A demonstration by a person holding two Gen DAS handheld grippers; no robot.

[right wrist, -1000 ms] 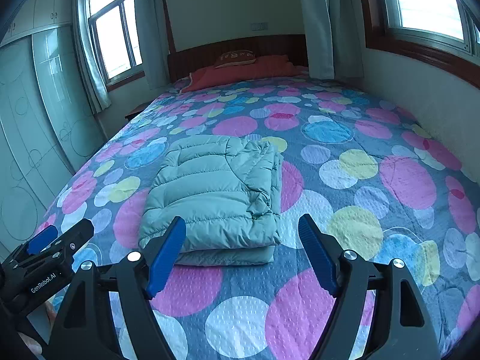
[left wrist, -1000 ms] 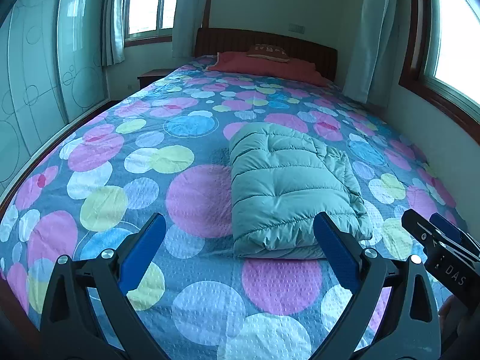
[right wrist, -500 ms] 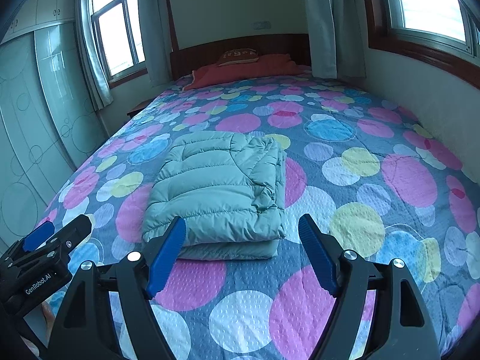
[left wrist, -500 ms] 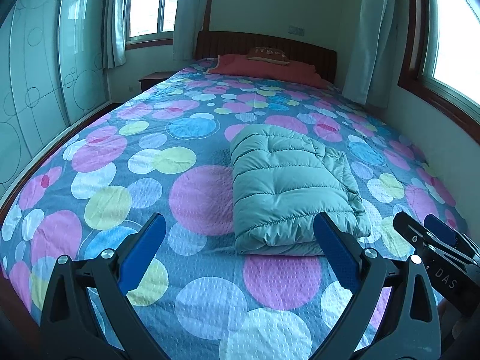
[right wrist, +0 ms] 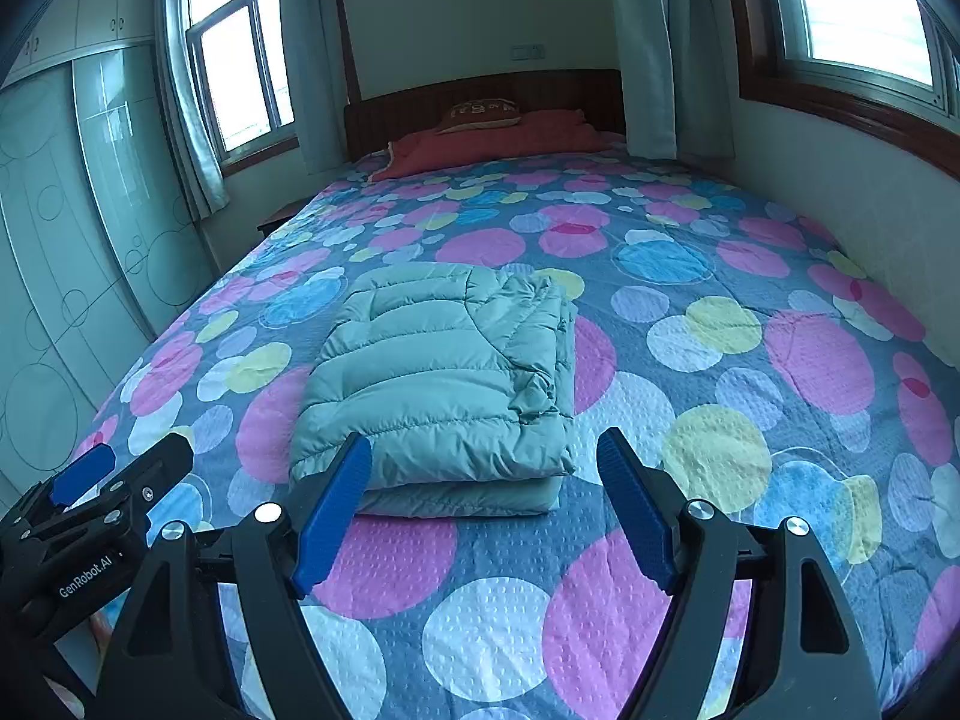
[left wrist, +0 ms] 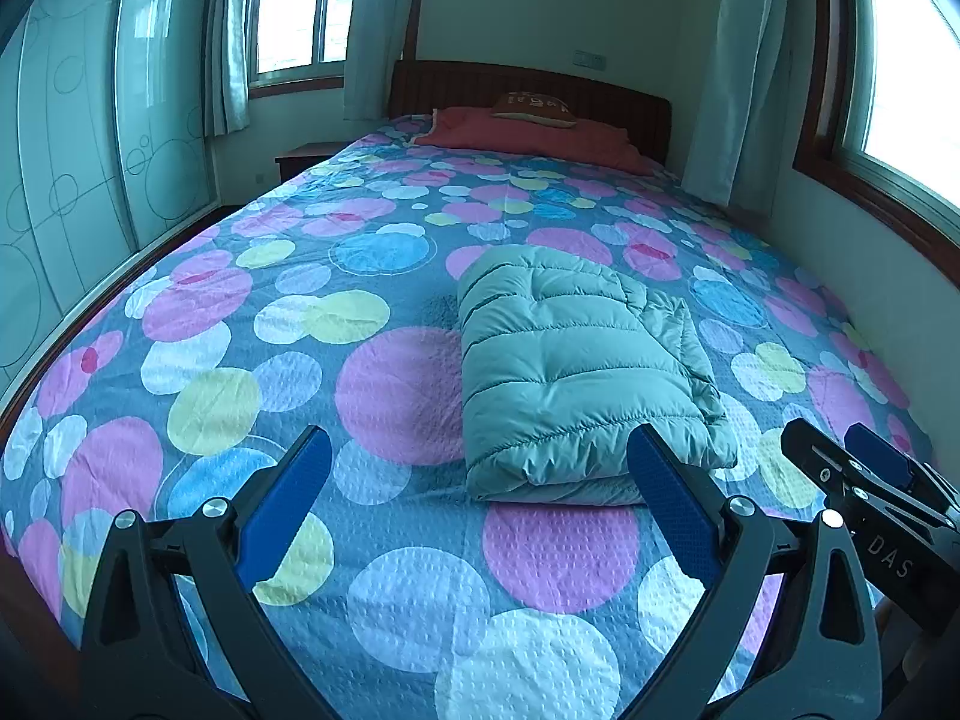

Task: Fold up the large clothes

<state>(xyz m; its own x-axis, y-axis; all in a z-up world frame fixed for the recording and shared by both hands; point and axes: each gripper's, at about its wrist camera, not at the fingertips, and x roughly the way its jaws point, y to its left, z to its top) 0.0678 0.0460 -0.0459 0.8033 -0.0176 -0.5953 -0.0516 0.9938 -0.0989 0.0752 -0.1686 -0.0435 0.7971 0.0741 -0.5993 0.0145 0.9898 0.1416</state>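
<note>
L wrist view: left gripper (left wrist: 474,501) fingers wide apart, empty; folded mint-green quilted puffer jacket (left wrist: 576,372) lay mid dotted bedspread (left wrist: 240,324), unchanged vs 1 s back.
R wrist view: right gripper (right wrist: 483,501) likewise wide, empty, clear of jacket (right wrist: 438,378). Fold looked finished.

The jacket (left wrist: 576,372) (right wrist: 438,384) before me is a pale green quilted puffer, folded into a thick rectangular bundle of stacked layers. It lies flat on the bed (left wrist: 384,396) (right wrist: 720,360), near the middle toward the foot end. Its rounded fold faces me; loose layered edges show along its right side.
</note>
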